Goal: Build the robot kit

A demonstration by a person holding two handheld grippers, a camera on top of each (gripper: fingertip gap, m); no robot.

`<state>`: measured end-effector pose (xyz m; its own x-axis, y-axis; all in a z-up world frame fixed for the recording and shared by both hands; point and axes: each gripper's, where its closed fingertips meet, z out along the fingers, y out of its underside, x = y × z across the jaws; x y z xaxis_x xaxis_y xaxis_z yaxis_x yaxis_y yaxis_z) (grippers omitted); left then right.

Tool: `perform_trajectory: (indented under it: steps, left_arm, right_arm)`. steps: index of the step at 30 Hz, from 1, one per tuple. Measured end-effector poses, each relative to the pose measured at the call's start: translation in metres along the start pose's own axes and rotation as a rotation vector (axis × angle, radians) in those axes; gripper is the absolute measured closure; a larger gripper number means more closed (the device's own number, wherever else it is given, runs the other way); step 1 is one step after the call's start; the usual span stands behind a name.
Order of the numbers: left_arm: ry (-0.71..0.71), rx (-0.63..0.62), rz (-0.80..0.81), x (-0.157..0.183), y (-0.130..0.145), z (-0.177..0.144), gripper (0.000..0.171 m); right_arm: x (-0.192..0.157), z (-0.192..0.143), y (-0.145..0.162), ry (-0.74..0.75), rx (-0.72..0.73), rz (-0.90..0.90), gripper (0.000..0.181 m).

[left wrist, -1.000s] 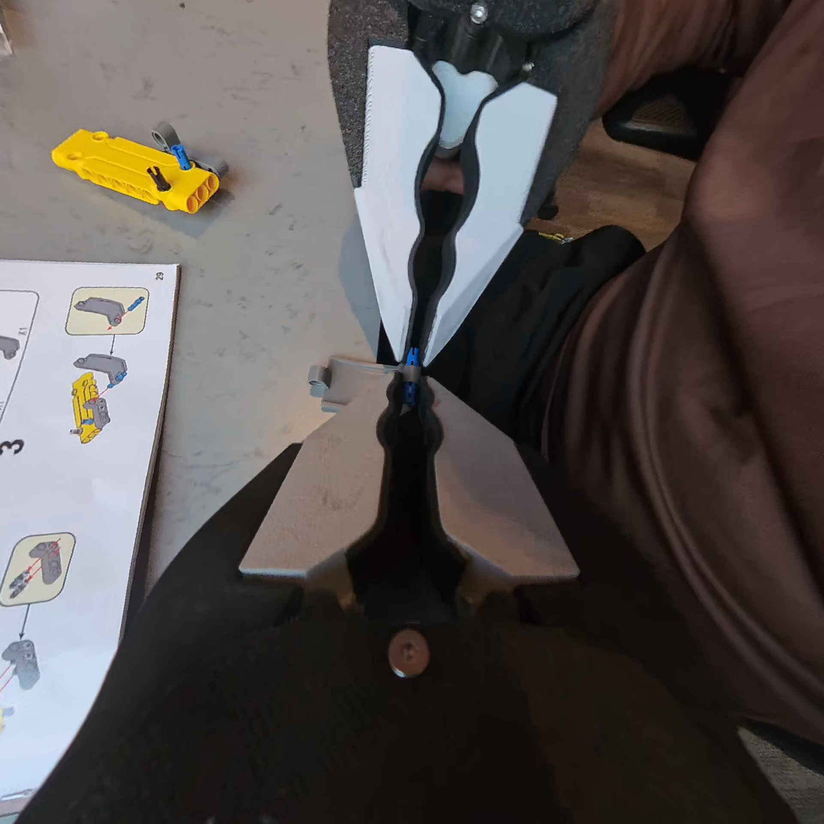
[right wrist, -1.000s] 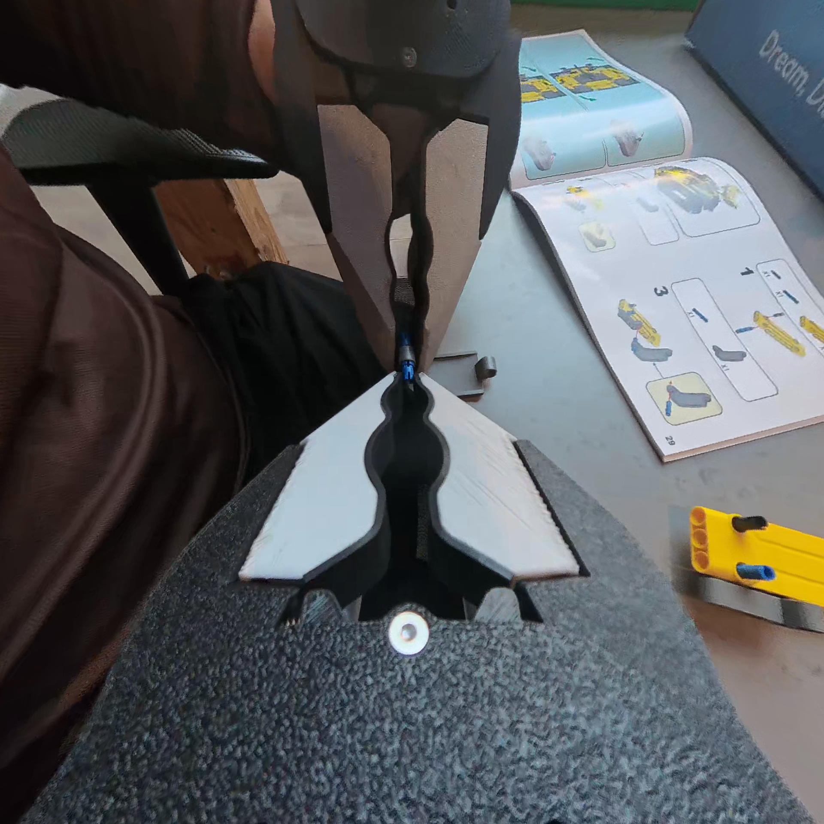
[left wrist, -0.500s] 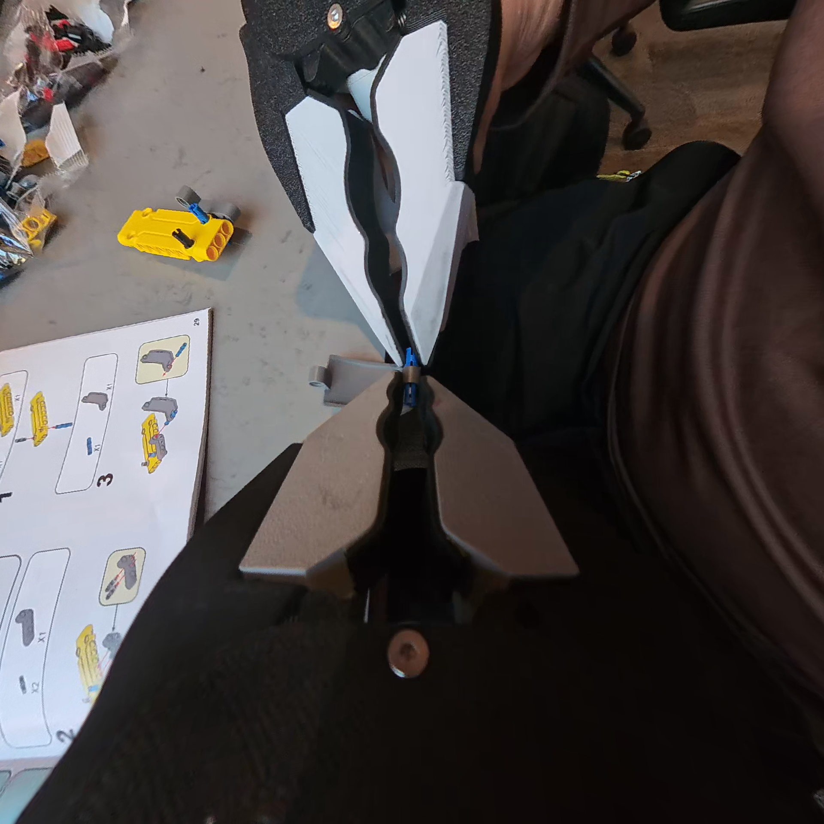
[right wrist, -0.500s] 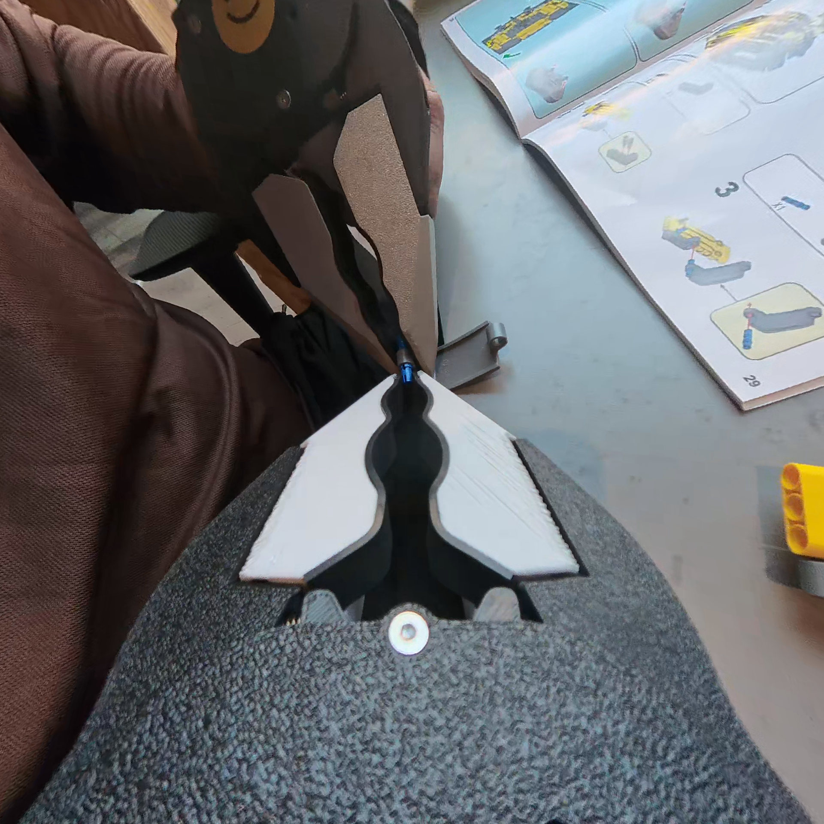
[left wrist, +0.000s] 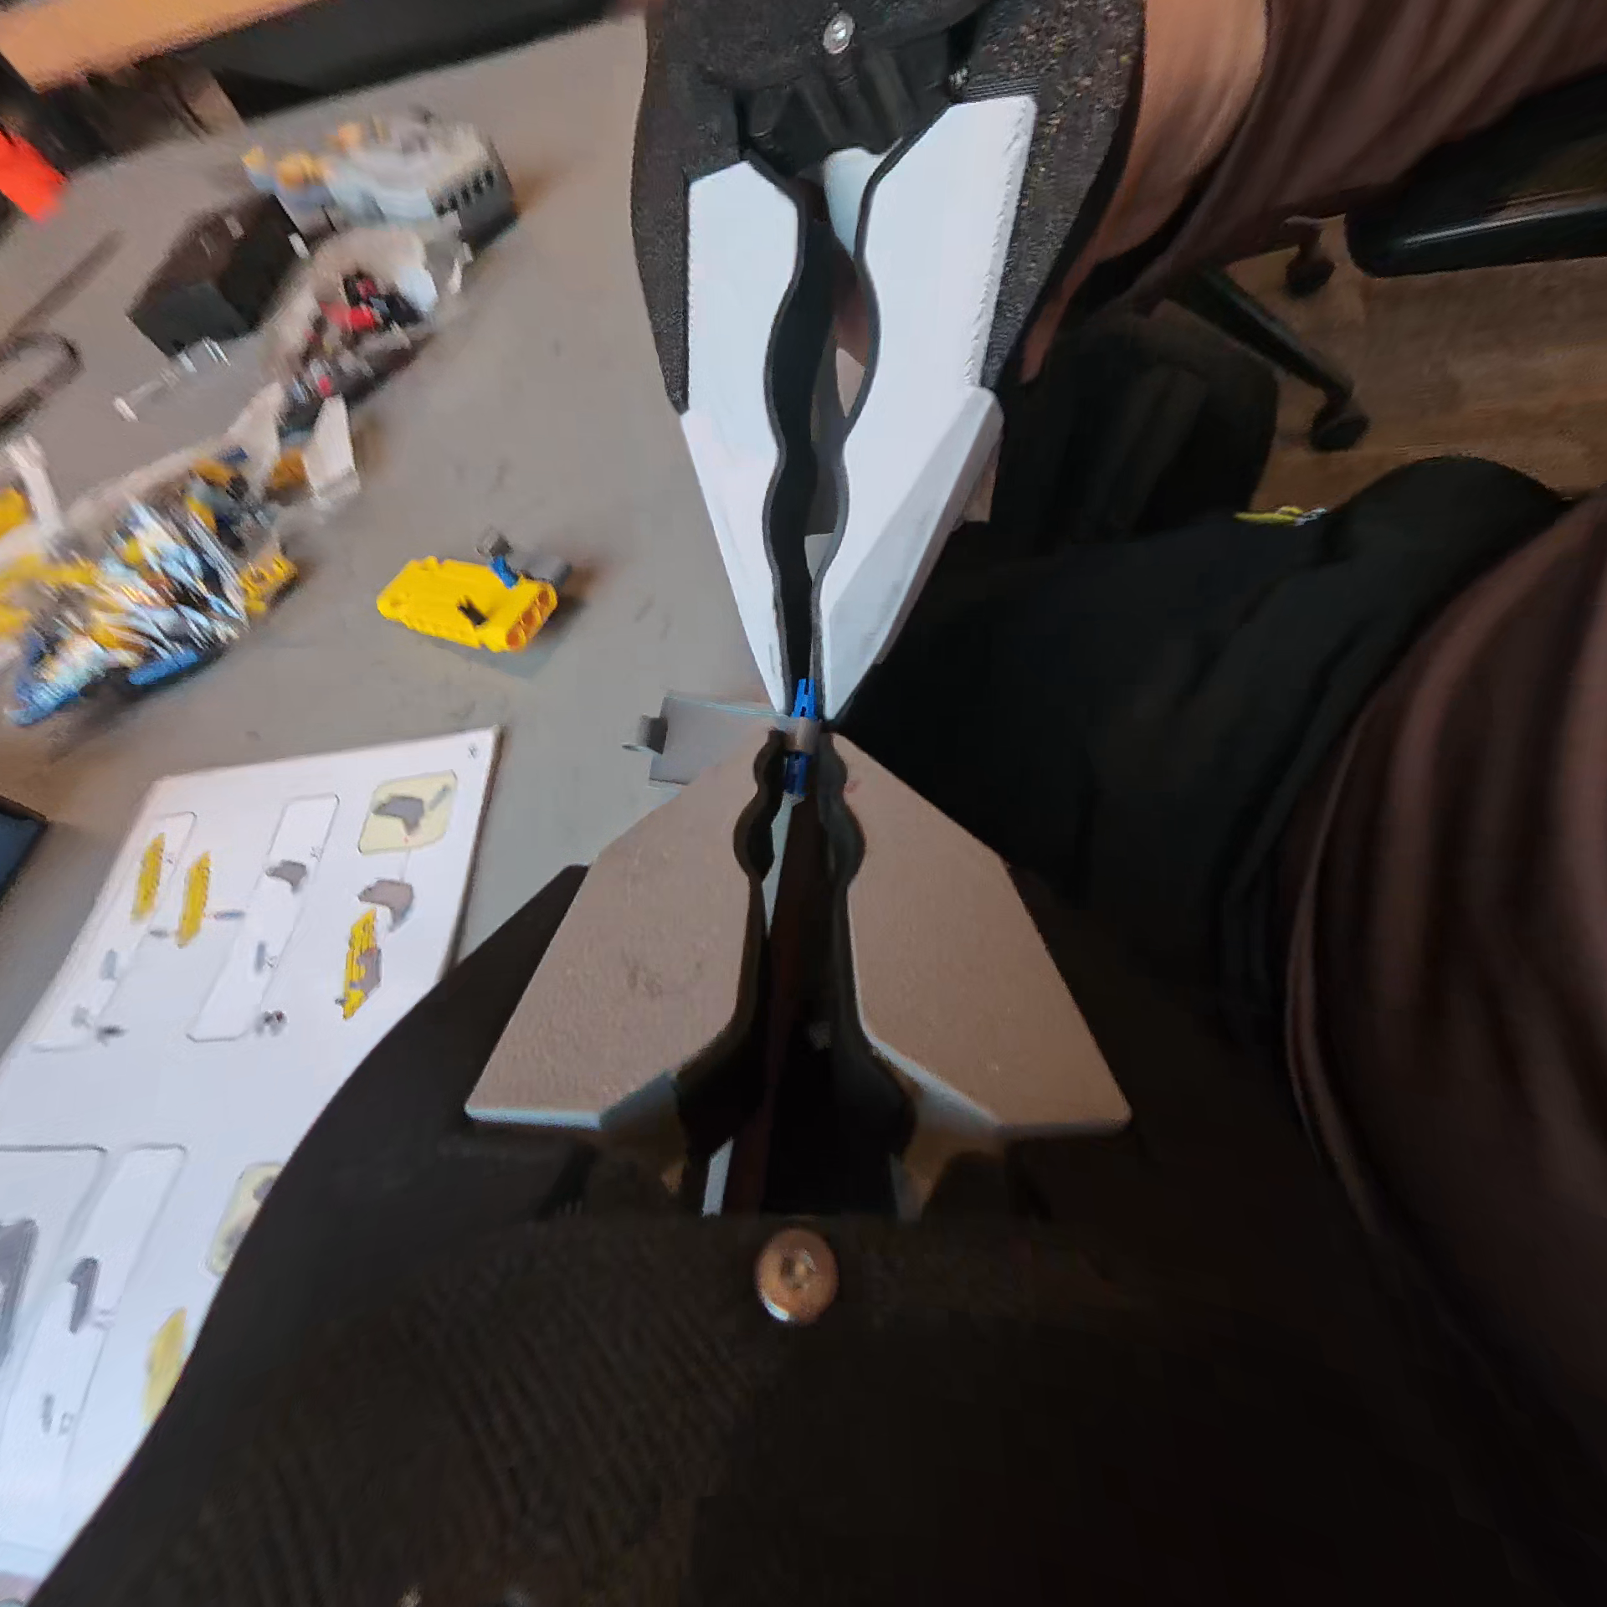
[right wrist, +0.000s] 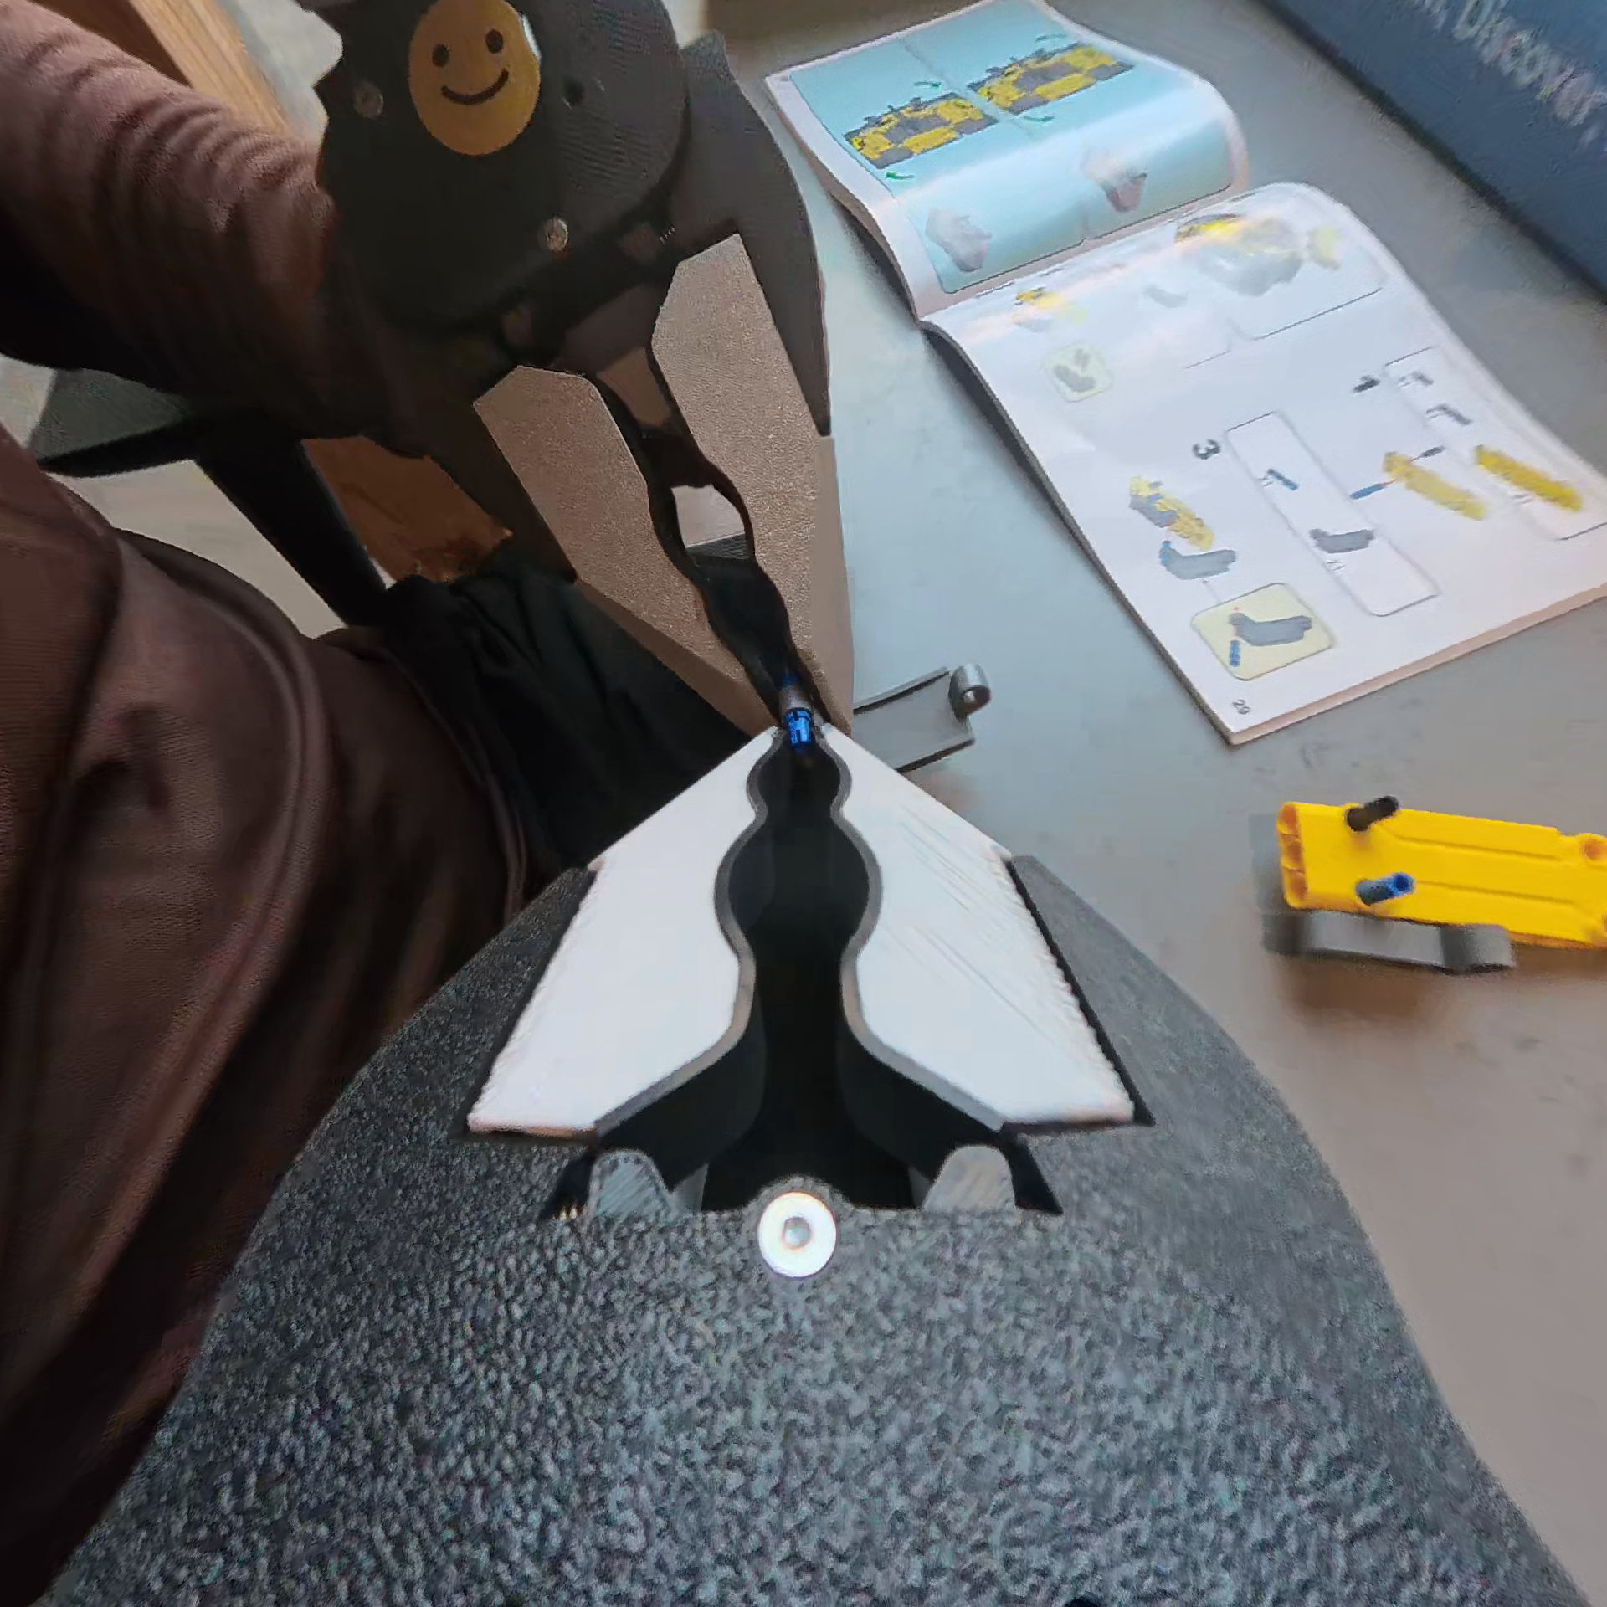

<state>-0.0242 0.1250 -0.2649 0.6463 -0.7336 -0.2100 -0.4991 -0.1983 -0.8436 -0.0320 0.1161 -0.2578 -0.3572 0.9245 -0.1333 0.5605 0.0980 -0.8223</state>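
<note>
Both views have swung; left gripper (left wrist: 798,765) and right gripper (right wrist: 796,748) pinch half-hidden blue pin (left wrist: 804,696).

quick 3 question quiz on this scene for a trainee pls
1. True or false: the yellow beam lies on the table, apart from the left tool and the right tool.
2. What do both shut tools pinch, tip to tip? A) blue pin B) plastic bag C) page corner
3. Fill in: the open booklet lies on the ____.

Key: 1 true; 2 A; 3 table
</note>
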Motion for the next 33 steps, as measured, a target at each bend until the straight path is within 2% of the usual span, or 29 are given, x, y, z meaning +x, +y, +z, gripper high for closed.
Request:
perform_trajectory:
  steps: [2, 4, 6, 8, 13, 15, 18, 20, 23, 27, 30, 33]
  left_arm:
    - [-0.052, 0.039, 0.115, 0.002, -0.009, -0.002, 0.168]
    - [-0.139, -0.002, 0.24, -0.002, -0.007, -0.003, 0.168]
    - [-0.193, 0.016, 0.348, -0.002, -0.012, -0.007, 0.168]
    - [-0.223, 0.045, 0.426, 0.002, -0.018, -0.01, 0.168]
    - [-0.275, 0.097, 0.59, 0.018, -0.03, -0.009, 0.167]
    - [-0.294, 0.099, 0.642, 0.022, -0.03, -0.007, 0.167]
    - [-0.338, 0.105, 0.721, 0.026, -0.033, -0.007, 0.167]
    - [-0.368, 0.099, 0.761, 0.025, -0.032, -0.005, 0.167]
    - [-0.388, 0.095, 0.715, 0.019, -0.03, -0.002, 0.167]
    - [-0.333, 0.128, 0.493, 0.013, -0.031, -0.002, 0.163]
    - [-0.252, 0.138, 0.337, 0.011, -0.025, -0.002, 0.157]
    - [-0.227, 0.116, 0.27, 0.004, -0.014, 0.0, 0.155]
  right_arm:
    - [-0.004, -0.01, -0.003, 0.017, 0.026, 0.017, 0.176]
    - [-0.003, -0.024, -0.002, 0.022, 0.051, 0.089, 0.18]
    - [0.003, -0.039, -0.003, 0.037, 0.119, 0.176, 0.18]
    - [0.013, -0.05, 0.001, 0.068, 0.169, 0.262, 0.173]
    - [0.008, -0.047, -0.003, 0.004, 0.236, 0.362, 0.15]
    - [0.0, -0.041, -0.007, -0.049, 0.254, 0.374, 0.15]
    - [-0.008, -0.032, -0.004, -0.082, 0.228, 0.366, 0.159]
    - [-0.015, -0.03, -0.005, -0.103, 0.228, 0.331, 0.177]
    - [-0.009, -0.031, -0.006, -0.026, 0.223, 0.26, 0.177]
    - [0.005, -0.035, -0.01, 0.107, 0.22, 0.157, 0.178]
    - [0.029, -0.047, -0.01, 0.234, 0.227, 0.103, 0.178]
    - [0.058, -0.065, -0.011, 0.32, 0.237, 0.096, 0.178]
